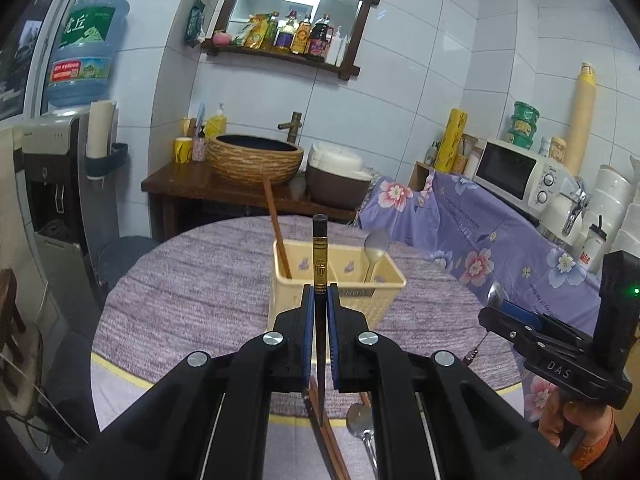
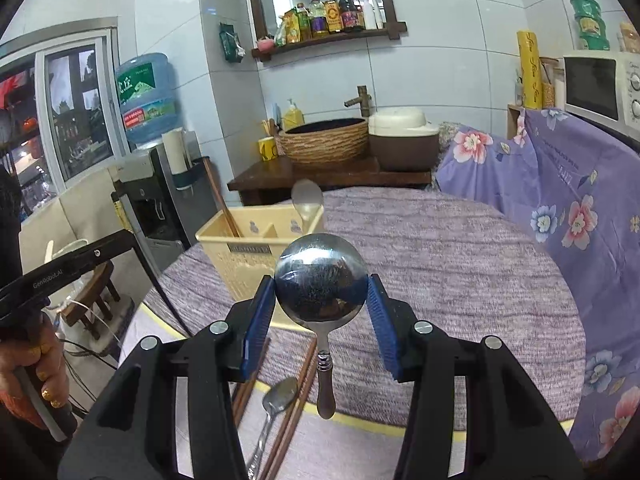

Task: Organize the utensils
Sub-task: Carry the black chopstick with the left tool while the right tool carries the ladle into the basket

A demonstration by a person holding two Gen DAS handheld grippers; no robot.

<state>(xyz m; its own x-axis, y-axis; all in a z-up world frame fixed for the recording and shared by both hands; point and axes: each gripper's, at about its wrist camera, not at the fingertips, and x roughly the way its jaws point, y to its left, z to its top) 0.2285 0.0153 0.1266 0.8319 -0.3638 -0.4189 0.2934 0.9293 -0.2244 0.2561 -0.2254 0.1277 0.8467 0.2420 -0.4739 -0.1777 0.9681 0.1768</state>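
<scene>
The left gripper point(image 1: 319, 292) has its jaws pinching a dark chopstick point(image 1: 319, 256) held upright; the right gripper point(image 2: 321, 294) clamps a round metal spoon point(image 2: 321, 289) by its bowl — handle hanging down. Below lie brown chopsticks point(image 2: 298, 392) and a small spoon point(image 2: 278, 398) on the table point(image 2: 460, 264). Beyond stands the cream utensil basket point(image 1: 340, 280), holding one chopstick and one spoon.

Left gripper point(image 1: 319, 294) clamped shut; right gripper point(image 2: 321, 294) half-spread, gripping; both tilted down.

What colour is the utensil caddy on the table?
Pale yellow, with small purple prints; the utensil caddy shows best in the right wrist view.
</scene>
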